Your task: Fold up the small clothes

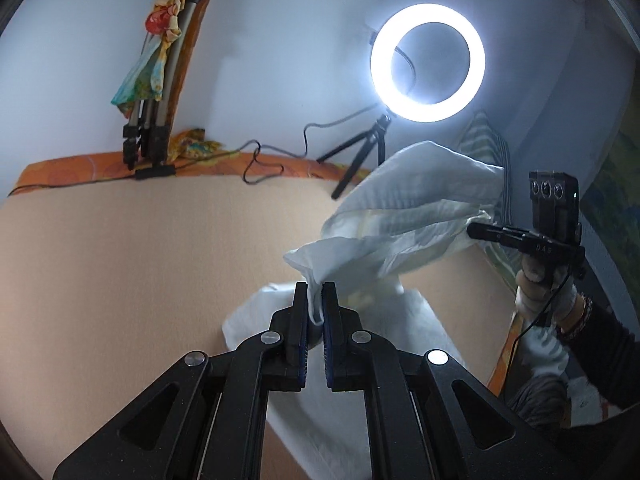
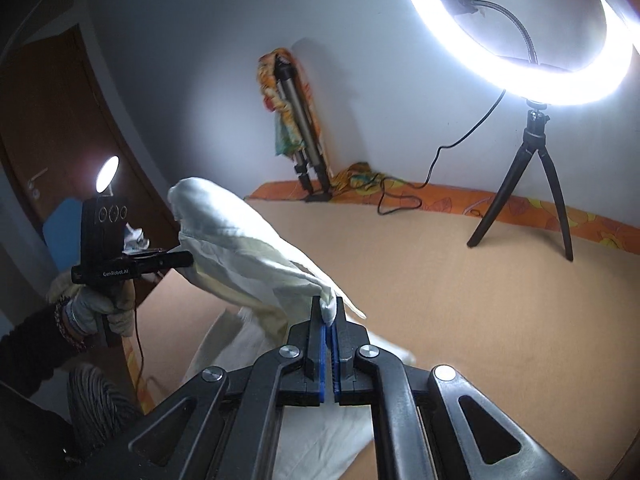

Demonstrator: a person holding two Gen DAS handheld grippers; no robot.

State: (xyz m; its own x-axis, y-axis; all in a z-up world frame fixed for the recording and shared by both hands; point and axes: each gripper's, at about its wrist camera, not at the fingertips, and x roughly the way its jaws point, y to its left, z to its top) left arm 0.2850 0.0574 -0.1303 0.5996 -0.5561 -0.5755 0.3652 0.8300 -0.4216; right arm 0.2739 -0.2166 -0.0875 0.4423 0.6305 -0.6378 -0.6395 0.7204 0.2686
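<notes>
A white, pale-yellow-lined small garment [image 1: 404,224] hangs stretched in the air between both grippers, above the tan table [image 1: 140,264]. My left gripper [image 1: 315,296] is shut on one corner of it. My right gripper [image 2: 329,308] is shut on the other end, and it also shows side-on in the left wrist view [image 1: 474,232], pinching the cloth. The left gripper appears in the right wrist view [image 2: 188,259], shut on the garment [image 2: 248,256]. The rest of the cloth droops onto the table under the grippers [image 1: 416,320].
A lit ring light [image 1: 427,62] on a small black tripod [image 2: 528,184] stands at the table's far right. A folded tripod wrapped in colourful cloth [image 1: 160,60] leans on the wall. A cable [image 1: 260,164] runs along the orange-patterned back edge. A striped pillow [image 1: 492,148] lies at right. A brown door [image 2: 52,120] is at left.
</notes>
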